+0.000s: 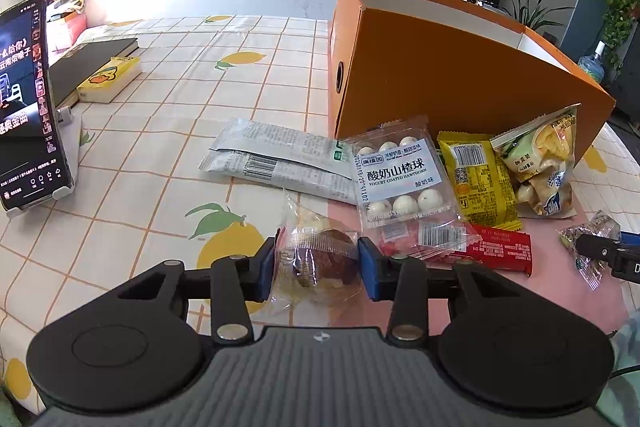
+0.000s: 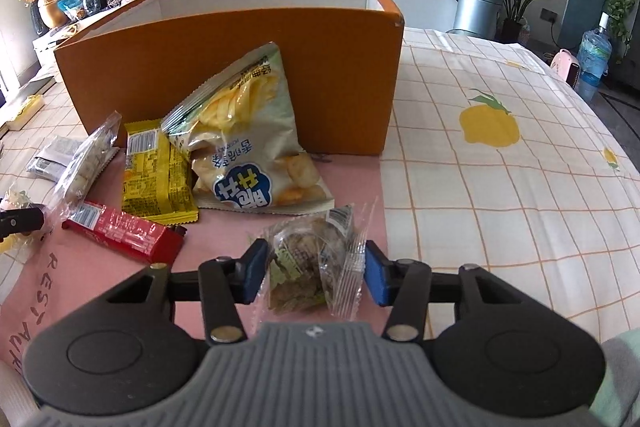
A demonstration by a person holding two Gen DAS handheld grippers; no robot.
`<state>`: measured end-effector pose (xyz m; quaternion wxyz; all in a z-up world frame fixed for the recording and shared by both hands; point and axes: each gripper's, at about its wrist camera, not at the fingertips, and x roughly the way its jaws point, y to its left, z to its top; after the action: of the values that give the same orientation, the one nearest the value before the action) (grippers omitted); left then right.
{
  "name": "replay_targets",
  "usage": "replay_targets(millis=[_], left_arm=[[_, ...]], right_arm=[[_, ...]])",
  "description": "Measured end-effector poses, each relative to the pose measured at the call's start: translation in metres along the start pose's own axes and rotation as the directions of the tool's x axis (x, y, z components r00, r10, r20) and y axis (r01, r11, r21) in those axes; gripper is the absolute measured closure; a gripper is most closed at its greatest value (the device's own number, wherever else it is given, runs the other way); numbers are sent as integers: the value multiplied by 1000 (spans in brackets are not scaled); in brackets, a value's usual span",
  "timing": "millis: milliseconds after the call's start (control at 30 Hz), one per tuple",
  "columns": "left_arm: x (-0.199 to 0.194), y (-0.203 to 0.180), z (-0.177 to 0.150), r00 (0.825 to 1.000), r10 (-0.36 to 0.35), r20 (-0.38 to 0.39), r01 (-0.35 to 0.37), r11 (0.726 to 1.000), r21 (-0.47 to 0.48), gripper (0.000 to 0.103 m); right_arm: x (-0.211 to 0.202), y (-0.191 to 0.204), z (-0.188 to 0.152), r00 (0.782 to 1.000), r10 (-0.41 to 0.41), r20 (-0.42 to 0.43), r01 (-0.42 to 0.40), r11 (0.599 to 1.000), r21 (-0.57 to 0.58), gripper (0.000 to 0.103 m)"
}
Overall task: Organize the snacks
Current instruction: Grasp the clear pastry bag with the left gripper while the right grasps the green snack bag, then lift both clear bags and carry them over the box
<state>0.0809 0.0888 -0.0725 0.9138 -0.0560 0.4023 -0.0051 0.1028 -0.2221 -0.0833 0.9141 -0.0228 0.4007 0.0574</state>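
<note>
Through the left wrist view, left tongs (image 1: 318, 269) closed down on a clear-wrapped brown cake (image 1: 320, 259), both blue pads against the wrapper's sides, pack low on the bench (image 1: 160, 131) at 6 o'clock of the yogurt hawthorn tray (image 1: 400, 179). Likely trouble here: slippery film, soft filling, so a squashed cake or a pack sliding out on the lift. Loose wrapper tail lying close to the red bar (image 1: 500, 251) at 3 o'clock and a small clear pack, so possibly dragging a neighbour along. Orange box (image 1: 440, 67) standing tall at 1 o'clock, its near wall high; too low a carry, and a knock against that wall or a drop short of the opening. Over in the right wrist view, right tongs (image 2: 316, 273) narrowed around a clear packet of brown nutty pieces (image 2: 308, 259), left pad touching, right pad only at the crinkled film edge, so a grip on film alone and a slip seems the main risk. Chips bag (image 2: 248, 131) leaning on the box at 11 o'clock, yellow packet (image 2: 156, 171) at 10 o'clock; a careless swing could topple the bag. Both tongs working close together, hence some chance of collision on the way to the box.
</note>
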Motion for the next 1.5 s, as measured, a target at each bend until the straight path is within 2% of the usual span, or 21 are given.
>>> replay_targets(millis=[200, 367, 500, 667, 833, 1167, 1333, 1500], left_arm=[[-13, 2, 1, 1000, -4, 2, 4, 999, -40, 58], [-35, -5, 6, 1000, 11, 1, -11, 999, -30, 58], [-53, -15, 14, 999, -34, 30, 35, 999, -22, 58], [-71, -44, 30, 993, -101, 62, 99, 994, 39, 58], [-80, -67, 53, 984, -162, 75, 158, 986, 61, 58], [-83, -104, 111, 966, -214, 145, 186, 966, 181, 58], [-70, -110, 136, 964, -217, 152, 187, 963, 192, 58], [-52, -113, 157, 965, -233, 124, 205, 957, 206, 58]], right_arm=[[-5, 0, -1, 1000, 13, 13, -13, 1000, -2, 59], [-17, 2, -2, 999, 29, 40, -28, 999, -16, 59], [-31, 4, -3, 997, 54, 60, -52, 998, -31, 59], [-54, 8, 4, 992, 76, 98, -71, 996, -58, 59], [-83, 14, 31, 980, 110, 166, -88, 988, -130, 59], [-107, 19, 95, 961, 162, 225, -105, 963, -248, 59], [-99, 14, 128, 961, 178, 212, -119, 957, -263, 59], [-76, 4, 159, 967, 200, 157, -157, 955, -251, 59]])
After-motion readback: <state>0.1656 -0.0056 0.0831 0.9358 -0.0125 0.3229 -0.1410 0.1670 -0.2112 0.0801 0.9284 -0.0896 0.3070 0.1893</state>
